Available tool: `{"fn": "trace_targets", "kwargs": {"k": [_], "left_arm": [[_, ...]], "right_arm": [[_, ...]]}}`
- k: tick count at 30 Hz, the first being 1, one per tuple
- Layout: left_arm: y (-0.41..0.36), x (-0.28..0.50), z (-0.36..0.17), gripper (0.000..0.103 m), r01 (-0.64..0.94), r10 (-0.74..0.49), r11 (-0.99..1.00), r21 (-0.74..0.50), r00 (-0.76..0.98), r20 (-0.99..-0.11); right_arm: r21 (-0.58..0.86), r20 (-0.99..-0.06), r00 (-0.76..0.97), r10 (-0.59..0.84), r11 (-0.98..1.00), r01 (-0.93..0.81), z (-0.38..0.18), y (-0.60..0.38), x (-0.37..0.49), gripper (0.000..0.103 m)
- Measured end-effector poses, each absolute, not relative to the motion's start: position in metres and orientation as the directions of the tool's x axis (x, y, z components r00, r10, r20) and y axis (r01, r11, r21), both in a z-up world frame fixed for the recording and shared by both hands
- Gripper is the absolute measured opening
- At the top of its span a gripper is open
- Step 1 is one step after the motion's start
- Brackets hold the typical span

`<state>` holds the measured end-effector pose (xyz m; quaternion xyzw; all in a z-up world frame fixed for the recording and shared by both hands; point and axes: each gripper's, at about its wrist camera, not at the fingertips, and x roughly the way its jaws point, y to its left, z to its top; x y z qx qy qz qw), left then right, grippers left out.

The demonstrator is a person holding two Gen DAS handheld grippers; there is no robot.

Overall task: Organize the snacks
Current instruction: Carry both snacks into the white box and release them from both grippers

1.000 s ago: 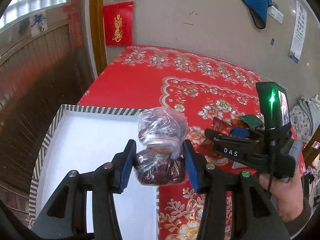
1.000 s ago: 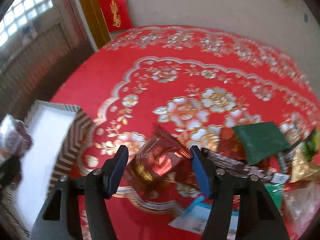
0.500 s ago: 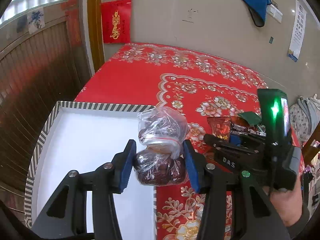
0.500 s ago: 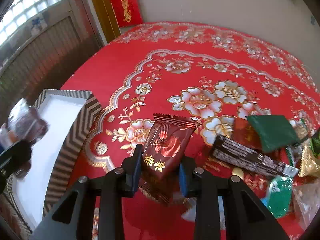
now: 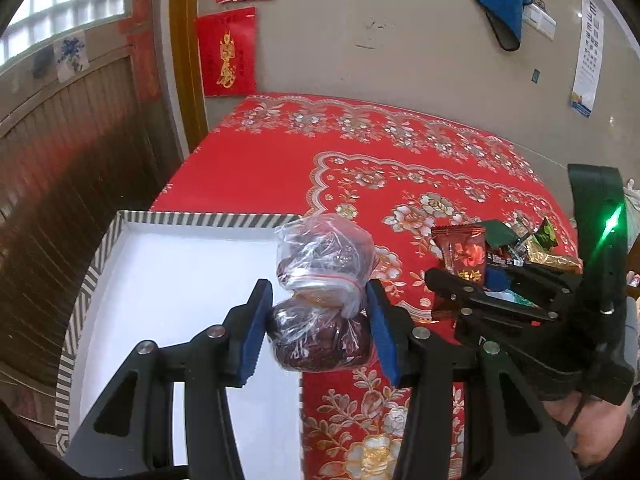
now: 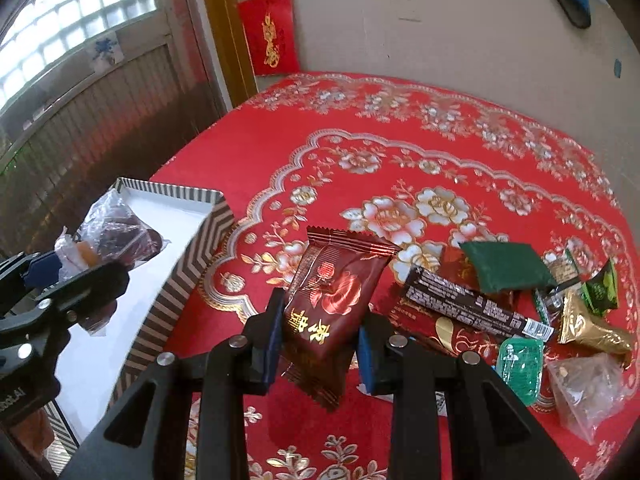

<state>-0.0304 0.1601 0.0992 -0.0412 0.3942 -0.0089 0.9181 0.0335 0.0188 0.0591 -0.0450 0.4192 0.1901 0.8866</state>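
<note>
Right tongs (image 6: 318, 346) pinch the maroon packet (image 6: 334, 304) upright, lengthwise vertical.

Left gripper (image 5: 318, 332) over the box rim

It clamped a clear bag of dates (image 5: 322, 288) above the striped white box (image 5: 120, 224); the right gripper (image 5: 472, 292) held a maroon snack packet (image 5: 464, 254).

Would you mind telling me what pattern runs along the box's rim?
Black-and-white stripes on the box rim, chevron zigzags on its outer wall; clearest in the right wrist view.

Soft daylight from the window (image 6: 76, 20), fisheye-bent edges, mostly sharp.
</note>
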Motion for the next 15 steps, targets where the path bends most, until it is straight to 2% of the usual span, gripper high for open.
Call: {"fn": "trace_targets", "kwargs": {"k": [15], "left_arm": [[0.209,-0.029,0.099,0.050,-0.122,0.051,0.991,-0.047,0.694,-0.718]], "right_arm": [[0.034,-0.738,0.589,0.329,0.891,-0.454,0.081,0.075,0.025,0.031]]}}
